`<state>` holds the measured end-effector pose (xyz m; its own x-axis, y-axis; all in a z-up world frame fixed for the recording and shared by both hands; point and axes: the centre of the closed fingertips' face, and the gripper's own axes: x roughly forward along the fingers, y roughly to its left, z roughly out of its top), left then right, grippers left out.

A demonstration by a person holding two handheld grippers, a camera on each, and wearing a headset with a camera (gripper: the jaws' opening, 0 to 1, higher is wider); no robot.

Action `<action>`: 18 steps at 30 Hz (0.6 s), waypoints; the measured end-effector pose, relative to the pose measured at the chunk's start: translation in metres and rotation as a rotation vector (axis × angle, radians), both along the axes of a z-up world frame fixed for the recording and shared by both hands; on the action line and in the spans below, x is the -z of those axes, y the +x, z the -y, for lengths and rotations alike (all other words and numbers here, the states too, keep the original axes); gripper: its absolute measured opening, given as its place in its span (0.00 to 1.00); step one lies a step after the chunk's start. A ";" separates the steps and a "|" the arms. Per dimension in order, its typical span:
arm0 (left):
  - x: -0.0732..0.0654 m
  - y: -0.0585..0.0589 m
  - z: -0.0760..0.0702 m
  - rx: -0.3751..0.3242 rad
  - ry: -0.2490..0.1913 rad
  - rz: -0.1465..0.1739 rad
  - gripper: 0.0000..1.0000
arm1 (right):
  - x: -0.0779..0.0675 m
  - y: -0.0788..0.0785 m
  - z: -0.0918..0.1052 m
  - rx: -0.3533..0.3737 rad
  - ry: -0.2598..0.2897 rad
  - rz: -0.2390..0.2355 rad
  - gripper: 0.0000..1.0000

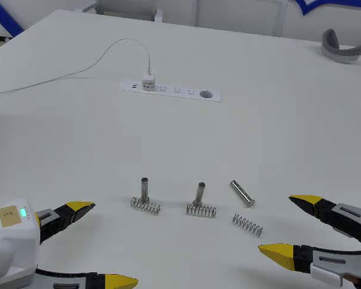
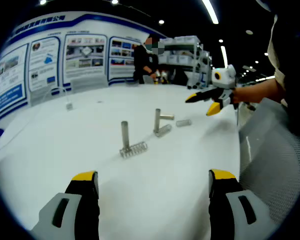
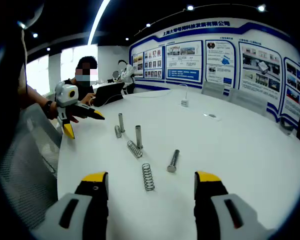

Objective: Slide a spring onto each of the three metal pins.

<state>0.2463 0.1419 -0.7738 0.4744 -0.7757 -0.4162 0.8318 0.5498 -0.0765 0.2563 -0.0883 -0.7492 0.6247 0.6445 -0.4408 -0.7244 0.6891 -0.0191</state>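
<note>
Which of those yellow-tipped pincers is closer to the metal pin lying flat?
The right gripper: it sits open just right of the lying pin. The left gripper is off beyond the two upright pins.

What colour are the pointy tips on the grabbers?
Yellow, on the left gripper and the right gripper alike. The head view shows it best.

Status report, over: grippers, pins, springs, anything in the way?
Left gripper open, right gripper open, both empty. Two pins upright, third pin lying flat. Three springs loose beside them, none threaded. Nothing blocking.
</note>
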 end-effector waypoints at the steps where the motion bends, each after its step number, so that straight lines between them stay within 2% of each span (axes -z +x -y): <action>1: 0.000 0.000 0.000 -0.002 -0.002 -0.001 0.92 | 0.000 0.000 0.000 -0.002 -0.003 0.000 0.71; 18: -0.002 -0.001 0.001 -0.011 -0.006 -0.004 0.92 | 0.001 -0.002 0.006 0.016 -0.013 0.007 0.71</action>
